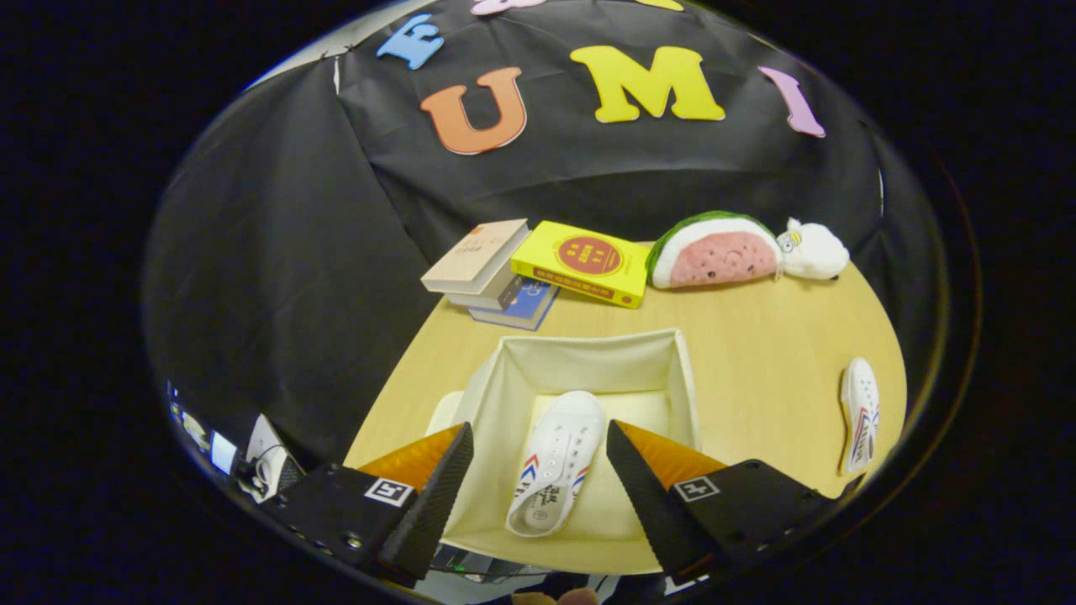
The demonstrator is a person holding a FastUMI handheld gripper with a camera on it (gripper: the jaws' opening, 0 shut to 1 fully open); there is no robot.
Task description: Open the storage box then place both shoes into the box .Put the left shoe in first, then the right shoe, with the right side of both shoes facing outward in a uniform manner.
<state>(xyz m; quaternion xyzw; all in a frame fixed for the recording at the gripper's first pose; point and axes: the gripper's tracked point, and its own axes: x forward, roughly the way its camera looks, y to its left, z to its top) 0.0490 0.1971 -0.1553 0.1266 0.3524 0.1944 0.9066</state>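
Wooden table (756, 353) | storage box (683, 378) open | gripper (538, 449) jaws apart, empty

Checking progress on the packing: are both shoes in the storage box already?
No: one shoe lies in the box between the open gripper fingers; the other shoe sits on the table.
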